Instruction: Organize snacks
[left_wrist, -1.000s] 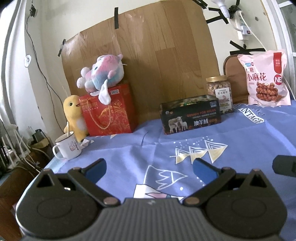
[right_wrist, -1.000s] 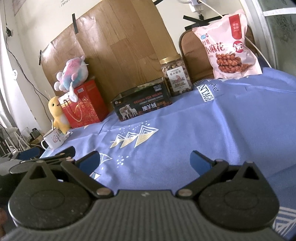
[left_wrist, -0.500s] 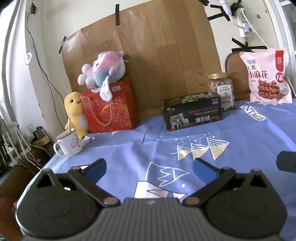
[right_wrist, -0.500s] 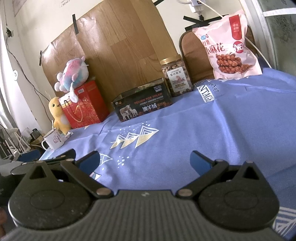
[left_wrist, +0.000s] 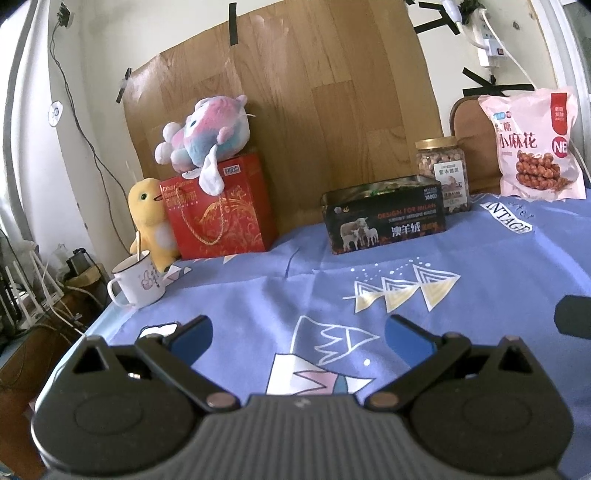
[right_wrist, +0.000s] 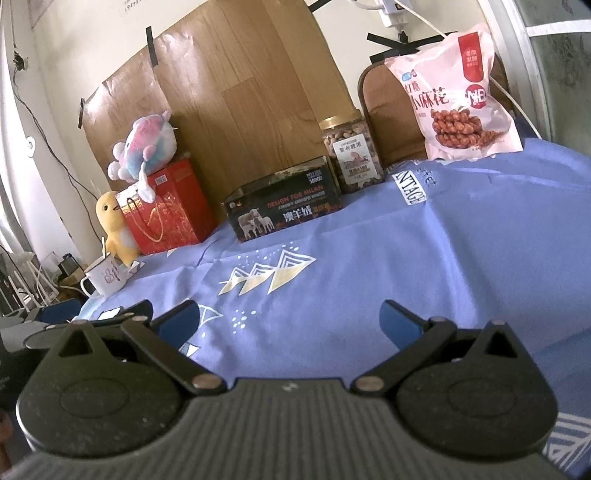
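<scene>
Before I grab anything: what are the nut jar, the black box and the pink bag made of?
Jar: clear, probably plastic, nuts visible through it, gold lid. Black box: looks like printed tin, glossy with rounded corners; could be card. Pink bag: thin glossy plastic film, crinkled and leaning.

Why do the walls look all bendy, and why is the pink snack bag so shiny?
Left wrist view: the fisheye lens bows the wall edges and darkens the corners. Right wrist view: bright light from the window side whitens part of the pink snack bag, while the right gripper up close looks dark and slightly soft.
</scene>
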